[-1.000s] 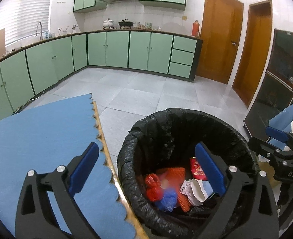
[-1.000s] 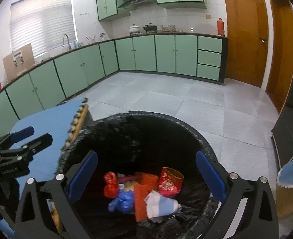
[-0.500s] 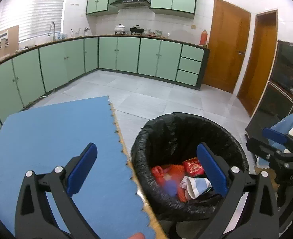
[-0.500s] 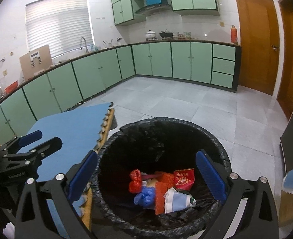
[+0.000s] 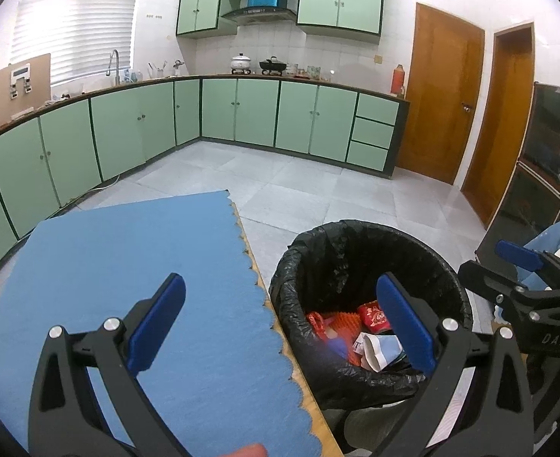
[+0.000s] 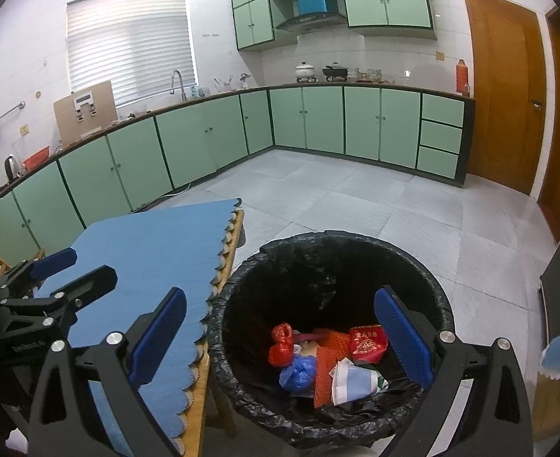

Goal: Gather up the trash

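Note:
A bin with a black liner stands on the floor beside the table. Inside lie a red packet, an orange netted piece, a red bag, a blue bag and a white-blue wrapper. My left gripper is open and empty, above the table edge and bin. My right gripper is open and empty above the bin. Each gripper shows in the other's view: the right one, the left one.
A blue scalloped mat covers the wooden table left of the bin. Green cabinets line the far walls across a grey tiled floor. Wooden doors and a dark cabinet stand to the right.
Both grippers have risen and pulled back from the bin, so it looks smaller and lower. More of the blue mat shows. Both stay open and empty.

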Demonstrator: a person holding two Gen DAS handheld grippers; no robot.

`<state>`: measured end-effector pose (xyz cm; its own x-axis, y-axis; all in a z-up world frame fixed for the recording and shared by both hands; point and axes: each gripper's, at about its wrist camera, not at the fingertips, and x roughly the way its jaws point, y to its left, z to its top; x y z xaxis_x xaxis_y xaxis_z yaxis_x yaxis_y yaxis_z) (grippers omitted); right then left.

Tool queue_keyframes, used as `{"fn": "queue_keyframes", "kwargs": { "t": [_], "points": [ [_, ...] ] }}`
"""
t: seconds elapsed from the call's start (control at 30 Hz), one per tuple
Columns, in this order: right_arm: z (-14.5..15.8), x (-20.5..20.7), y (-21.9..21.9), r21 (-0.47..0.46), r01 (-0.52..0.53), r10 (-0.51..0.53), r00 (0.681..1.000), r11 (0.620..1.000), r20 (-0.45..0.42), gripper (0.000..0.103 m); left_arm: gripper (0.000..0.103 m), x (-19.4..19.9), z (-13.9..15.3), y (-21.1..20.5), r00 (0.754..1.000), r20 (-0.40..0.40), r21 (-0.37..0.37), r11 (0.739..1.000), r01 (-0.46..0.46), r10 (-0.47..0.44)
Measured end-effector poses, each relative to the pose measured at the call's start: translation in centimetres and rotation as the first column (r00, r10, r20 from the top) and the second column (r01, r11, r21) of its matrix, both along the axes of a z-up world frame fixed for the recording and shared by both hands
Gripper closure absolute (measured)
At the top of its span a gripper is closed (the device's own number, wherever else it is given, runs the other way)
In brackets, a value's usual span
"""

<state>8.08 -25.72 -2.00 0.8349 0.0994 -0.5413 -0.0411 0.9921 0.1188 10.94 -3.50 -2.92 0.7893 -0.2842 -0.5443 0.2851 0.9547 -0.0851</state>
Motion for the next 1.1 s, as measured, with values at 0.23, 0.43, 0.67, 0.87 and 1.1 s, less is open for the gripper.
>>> {"fn": "queue_keyframes", "kwargs": {
  "t": [0.23,0.43,0.67,0.87,1.1],
  "points": [
    [0.1,0.0,0.6,-0.004,-0.002,0.002,1.0,1.0,0.004,0.006,0.006,-0.4,0.7,0.6,1.0,0.013,-0.009,1.0,-0.012,0.012],
    [0.3,-0.1,0.7,0.009,-0.004,0.003,1.0,1.0,0.006,0.006,0.006,-0.5,0.8,1.0,1.0,0.012,-0.01,1.0,-0.017,0.017],
    [0.6,-0.1,1.1,0.006,-0.006,0.005,1.0,1.0,0.012,0.006,0.006,-0.7,1.0,1.0,1.0,0.019,-0.009,1.0,-0.021,0.021],
    [0.6,-0.2,1.1,0.008,-0.006,0.006,1.0,1.0,0.016,0.006,0.006,-0.8,1.1,1.0,1.0,0.023,-0.008,1.0,-0.022,0.022],
    [0.6,-0.3,1.0,0.005,-0.006,0.006,1.0,1.0,0.019,0.006,0.006,-0.9,1.2,1.1,0.999,0.025,-0.007,1.0,-0.022,0.022]
  ]
}}
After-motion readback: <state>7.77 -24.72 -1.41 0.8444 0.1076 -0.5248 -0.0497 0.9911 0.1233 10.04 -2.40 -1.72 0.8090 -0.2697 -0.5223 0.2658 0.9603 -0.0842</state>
